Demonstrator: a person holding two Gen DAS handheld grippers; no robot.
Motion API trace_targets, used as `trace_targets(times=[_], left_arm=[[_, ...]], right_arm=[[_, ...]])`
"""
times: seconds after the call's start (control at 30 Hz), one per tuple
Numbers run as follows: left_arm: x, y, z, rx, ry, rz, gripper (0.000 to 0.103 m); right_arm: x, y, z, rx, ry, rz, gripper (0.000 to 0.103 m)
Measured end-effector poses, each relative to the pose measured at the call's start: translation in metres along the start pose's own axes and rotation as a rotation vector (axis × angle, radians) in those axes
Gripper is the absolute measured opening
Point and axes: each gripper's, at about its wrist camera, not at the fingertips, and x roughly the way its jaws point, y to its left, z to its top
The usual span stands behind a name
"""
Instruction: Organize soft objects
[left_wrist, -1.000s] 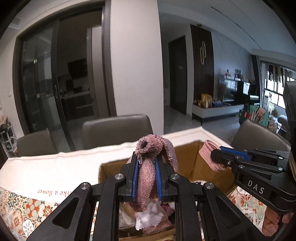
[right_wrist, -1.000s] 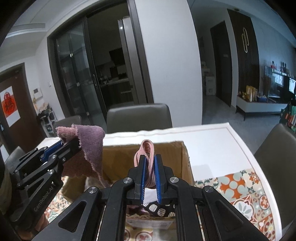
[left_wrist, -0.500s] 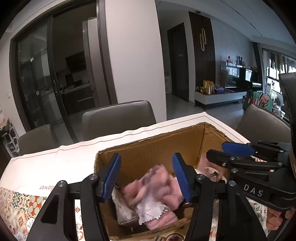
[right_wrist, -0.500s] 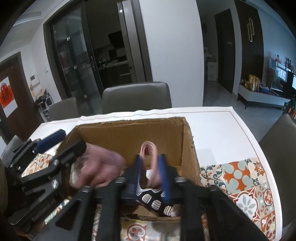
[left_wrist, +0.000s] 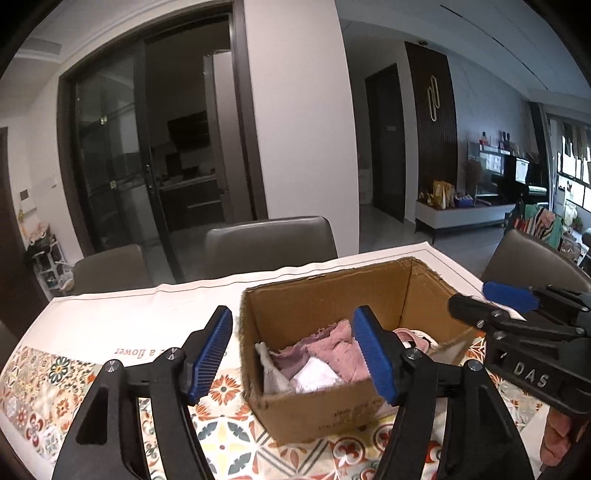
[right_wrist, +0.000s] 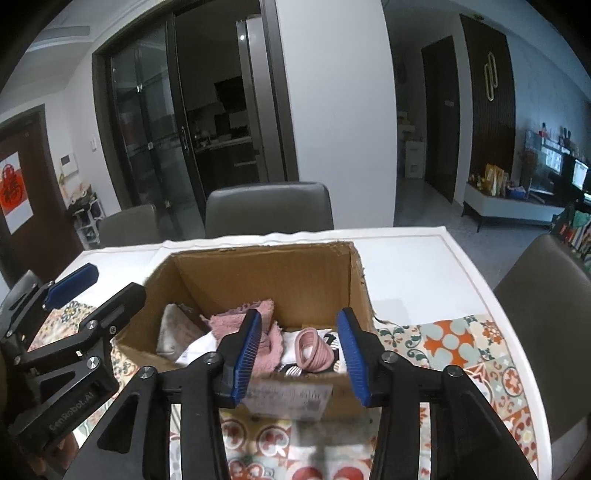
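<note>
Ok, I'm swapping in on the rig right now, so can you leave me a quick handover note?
Left gripper: jaws opening, nothing between them, in front of the box.
Right gripper: jaws opening, also empty, at the box's near wall.
In the box: pink towel, pink band, other cloths.
Done: both pieces lie in the box.
Left: no other soft objects show on the table; look around before stopping.

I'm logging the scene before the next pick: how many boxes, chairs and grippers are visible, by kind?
Box: 1
Chairs: 3
Grippers, left and right: 2
Total: 6
</note>
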Motion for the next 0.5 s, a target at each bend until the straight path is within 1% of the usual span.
trace_targets(times=[0.03,0.07,0.17,0.2,0.27,0.4,0.5], left_arm=[[-0.008,0.001,-0.001,-0.003,-0.008,0.009,0.069],[-0.012,0.003,-0.001,-0.006,-0.014,0.018,0.073],[-0.037,0.003,-0.003,-0.007,-0.048,0.05,0.081],[-0.048,0.003,-0.004,-0.007,-0.064,0.061,0.081],[-0.064,0.004,-0.006,-0.009,-0.085,0.078,0.086],[-0.095,0.005,-0.011,-0.015,-0.122,0.104,0.09],[-0.116,0.004,-0.02,-0.013,-0.144,0.131,0.094]], right_arm=[[-0.008,0.001,-0.001,0.002,-0.014,-0.008,0.047],[-0.016,0.002,-0.002,0.004,-0.029,-0.017,0.048],[-0.042,0.005,-0.005,0.004,-0.073,-0.037,0.054],[-0.053,0.007,-0.006,0.0,-0.092,-0.047,0.056],[-0.071,0.011,-0.01,-0.012,-0.118,-0.064,0.059],[-0.098,0.015,-0.018,-0.011,-0.141,-0.074,0.064],[-0.119,0.016,-0.028,-0.002,-0.147,-0.071,0.064]])
